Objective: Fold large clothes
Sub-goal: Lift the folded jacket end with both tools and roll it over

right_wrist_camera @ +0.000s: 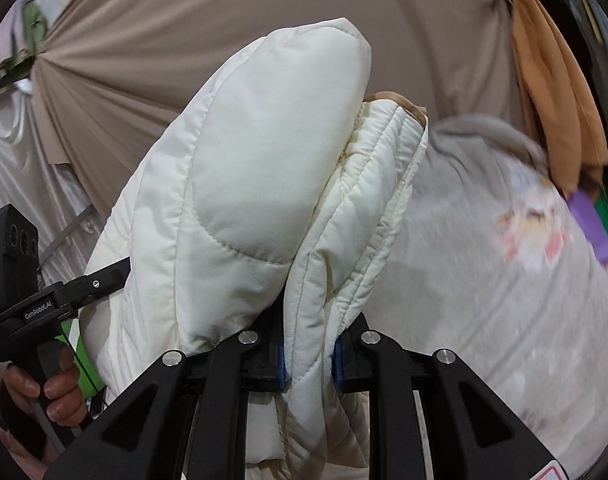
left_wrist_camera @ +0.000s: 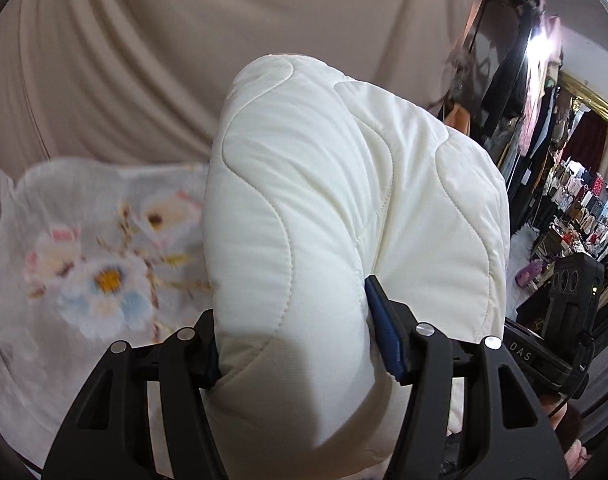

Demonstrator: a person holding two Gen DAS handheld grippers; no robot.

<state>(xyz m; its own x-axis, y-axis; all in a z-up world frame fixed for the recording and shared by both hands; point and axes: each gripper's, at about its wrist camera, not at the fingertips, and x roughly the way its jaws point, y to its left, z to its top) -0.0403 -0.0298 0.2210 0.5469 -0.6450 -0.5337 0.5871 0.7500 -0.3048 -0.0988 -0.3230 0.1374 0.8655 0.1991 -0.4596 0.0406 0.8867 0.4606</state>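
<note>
A cream quilted padded jacket (left_wrist_camera: 344, 208) fills the left wrist view. My left gripper (left_wrist_camera: 300, 344) is shut on a thick puffy fold of it, blue pads pressed into both sides. In the right wrist view the same jacket (right_wrist_camera: 244, 184) stands up in front of the camera, with a tan-trimmed ribbed edge (right_wrist_camera: 388, 160) beside the puffy panel. My right gripper (right_wrist_camera: 308, 360) is shut on a thinner fold of that edge. The jacket hangs raised above the bed, and its lower part is hidden below the fingers.
A floral bedsheet (left_wrist_camera: 96, 264) covers the bed below, seen grey and blurred (right_wrist_camera: 504, 280) on the right. Beige curtain (left_wrist_camera: 144, 60) hangs behind. The other hand-held gripper (right_wrist_camera: 20, 280) and a hand (right_wrist_camera: 60, 392) show at left. Clothes racks (left_wrist_camera: 576, 208) fill the far right.
</note>
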